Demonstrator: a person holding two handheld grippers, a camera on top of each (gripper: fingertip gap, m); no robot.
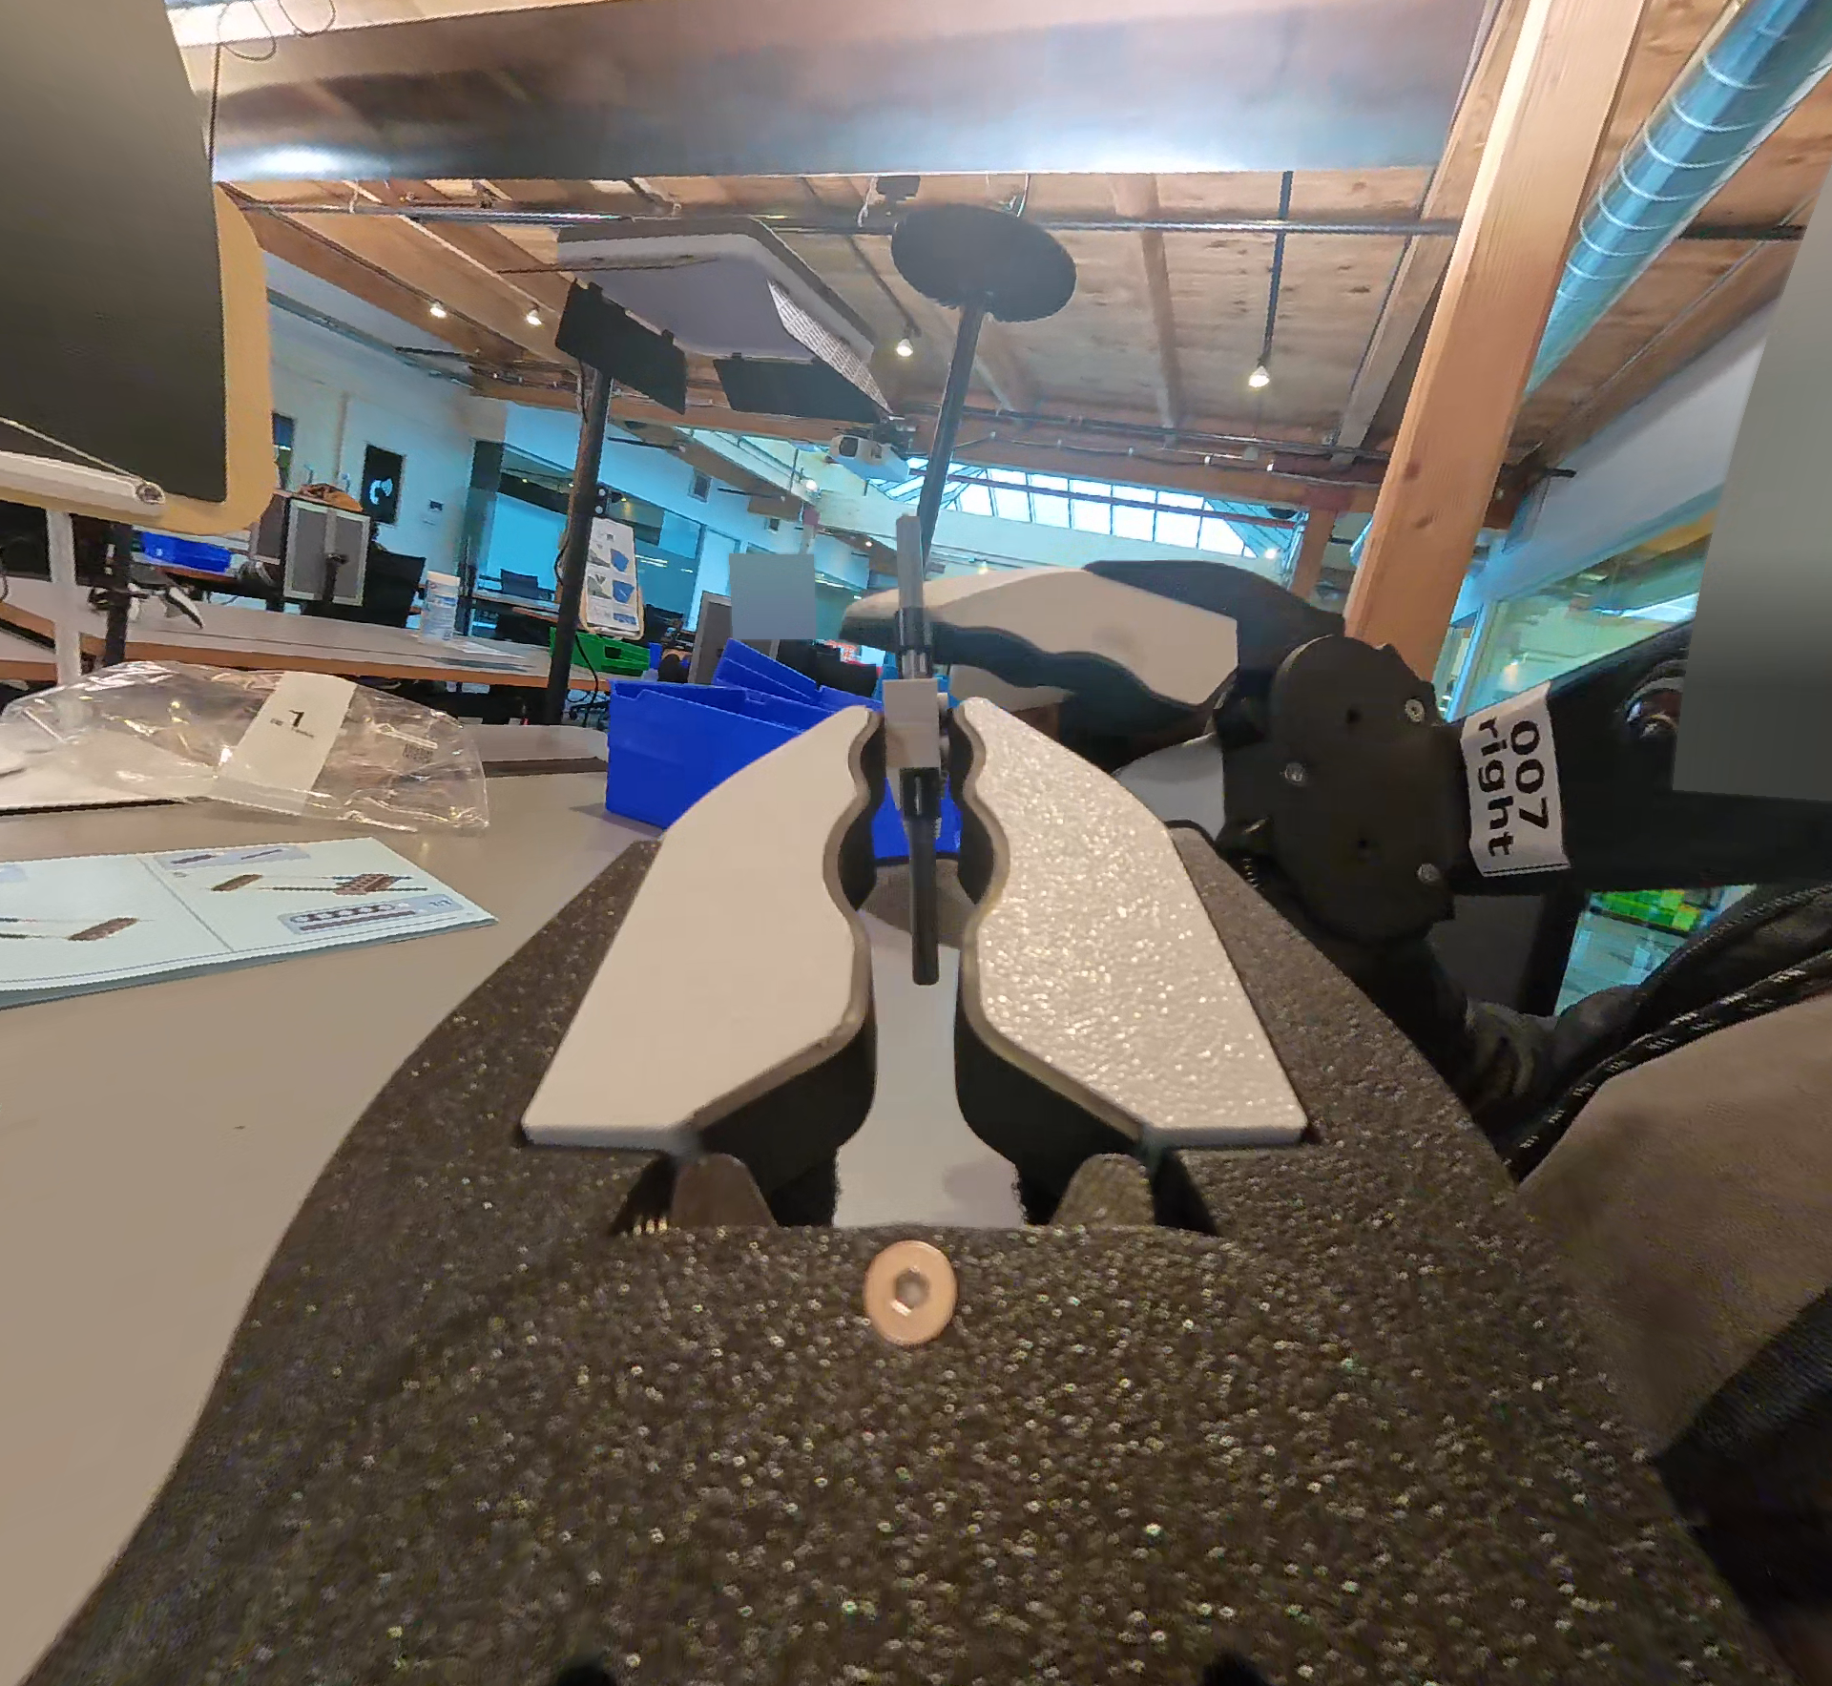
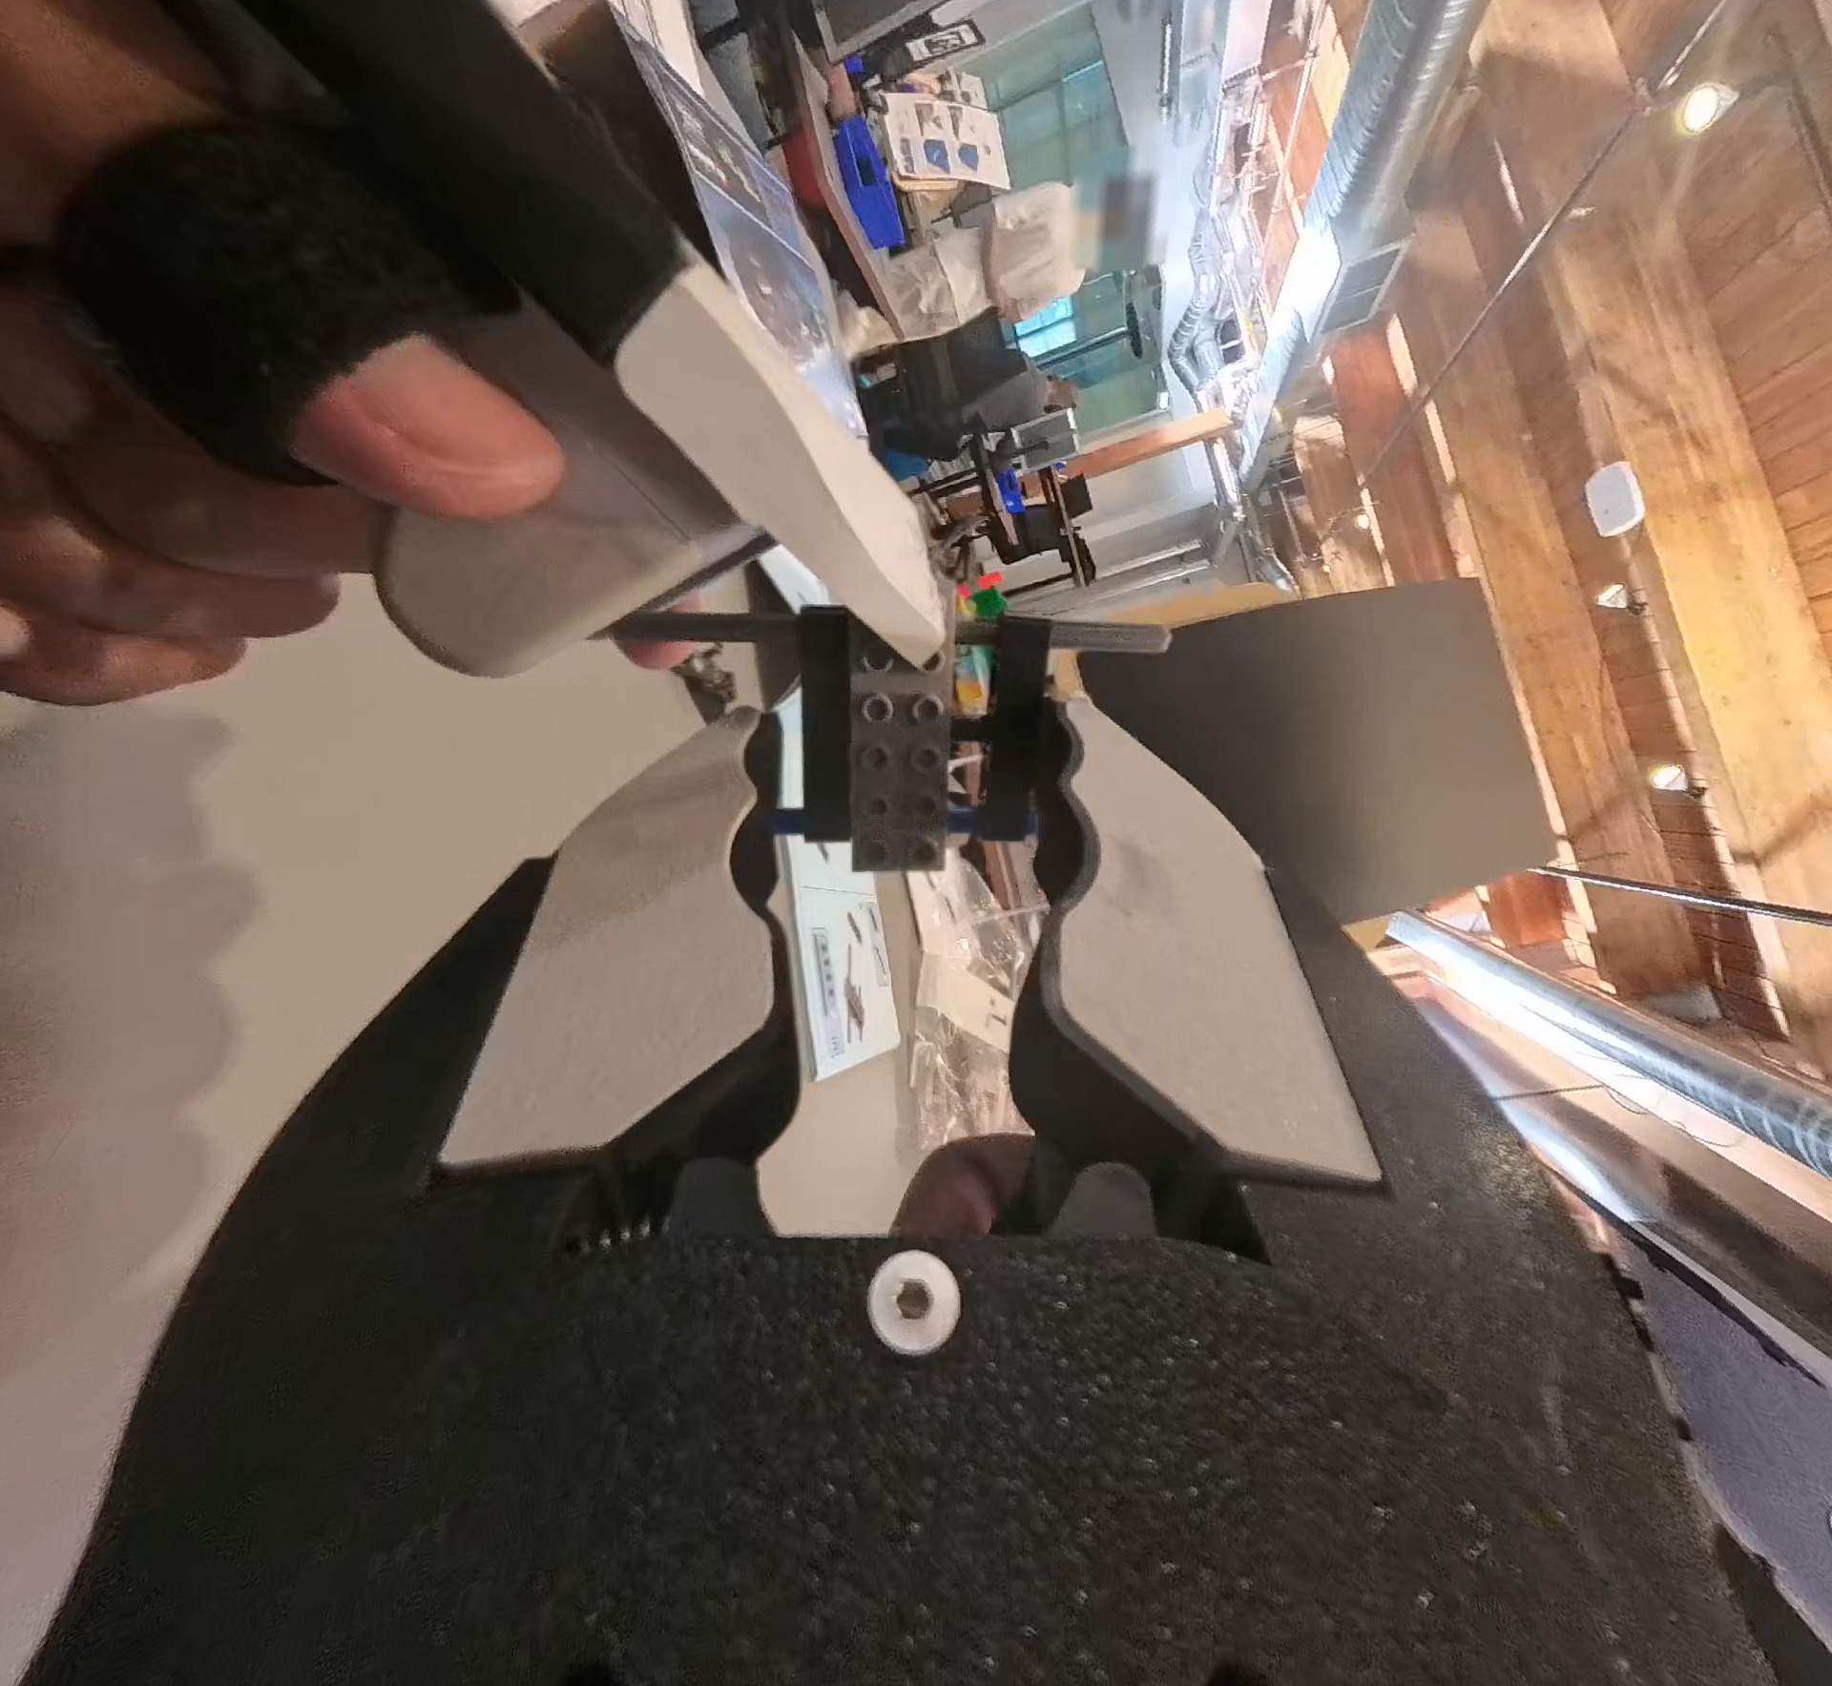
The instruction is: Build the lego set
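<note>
My left gripper (image 1: 917, 726) is shut on a small brick assembly (image 1: 912, 741), pinching its light grey block at the fingertips. A thin axle (image 1: 922, 895) runs through it, up and down between my fingers. In the right wrist view the same assembly shows as a dark studded plate (image 2: 897, 766) between two black beams on a long axle (image 2: 1081, 637). The left gripper's finger (image 2: 793, 459) grips its top end. My right gripper (image 2: 904, 731) is open around the assembly, with a gap at the left pad. The right gripper (image 1: 1041, 637) also shows just behind the assembly.
Blue bins (image 1: 694, 746) stand right behind the fingertips. A clear plastic bag (image 1: 248, 746) and an instruction sheet (image 1: 198, 905) lie on the grey table (image 1: 198, 1143) at left. A person's hand (image 2: 426, 439) holds the left gripper. A black panel (image 2: 1338, 746) stands beyond. Only a small space, under 4 cm, lies between the two pairs of fingers.
</note>
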